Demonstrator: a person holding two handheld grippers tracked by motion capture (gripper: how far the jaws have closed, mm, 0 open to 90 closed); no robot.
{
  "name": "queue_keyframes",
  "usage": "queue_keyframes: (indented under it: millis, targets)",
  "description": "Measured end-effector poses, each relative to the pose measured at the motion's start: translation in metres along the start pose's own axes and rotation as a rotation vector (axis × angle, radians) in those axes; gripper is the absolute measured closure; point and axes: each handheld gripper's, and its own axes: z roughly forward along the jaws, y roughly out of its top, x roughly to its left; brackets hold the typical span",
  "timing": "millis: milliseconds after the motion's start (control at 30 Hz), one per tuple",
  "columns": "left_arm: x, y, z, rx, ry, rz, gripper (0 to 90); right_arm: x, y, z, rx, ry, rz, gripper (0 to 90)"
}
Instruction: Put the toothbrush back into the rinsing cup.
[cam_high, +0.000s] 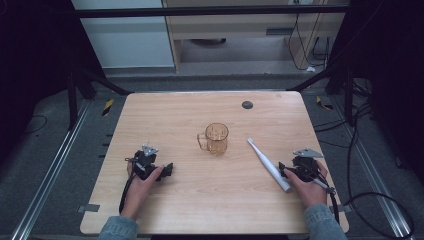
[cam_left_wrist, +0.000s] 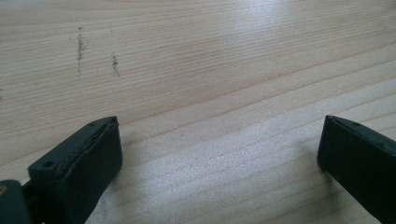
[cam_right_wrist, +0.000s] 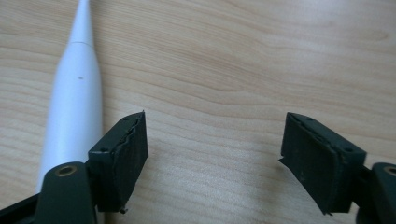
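Note:
An amber see-through mug (cam_high: 215, 138) stands upright near the table's middle, handle to the left. A white electric toothbrush (cam_high: 268, 164) lies flat to its right, head pointing away from me. My right gripper (cam_high: 286, 169) rests on the table right beside the toothbrush's thick end; its jaws stand open over bare wood (cam_right_wrist: 215, 158), with the toothbrush handle (cam_right_wrist: 74, 107) just outside the left jaw. My left gripper (cam_high: 167, 170) lies on the table at the left, open (cam_left_wrist: 219, 154), with only wood between its jaws.
The light wooden table (cam_high: 175, 115) has a small dark round disc (cam_high: 247, 105) near its far edge. Dark frame bars and cables surround the table; a cable (cam_high: 372, 200) loops at the right.

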Motion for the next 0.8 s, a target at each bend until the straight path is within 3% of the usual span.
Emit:
queue_keyframes:
  millis: [100,167,333,467,800]
  targets:
    - [0.0,0.0,0.0,0.0,0.0,0.0,0.0,0.002,0.004,-0.007,0.001,0.001,-0.017,25.7]
    - [0.0,0.0,0.0,0.0,0.0,0.0,0.0,0.007,0.01,-0.015,0.008,0.005,-0.056,27.0]
    - [0.0,0.0,0.0,0.001,0.0,-0.001,0.0,0.015,0.035,-0.04,-0.003,0.015,-0.115,30.7]
    - [0.0,0.0,0.0,0.001,0.0,-0.001,0.0,0.022,0.047,-0.046,0.008,0.026,-0.149,32.8]
    - [0.0,0.0,0.0,0.001,0.0,-0.001,0.0,0.038,0.085,-0.049,0.108,0.094,-0.222,42.1]
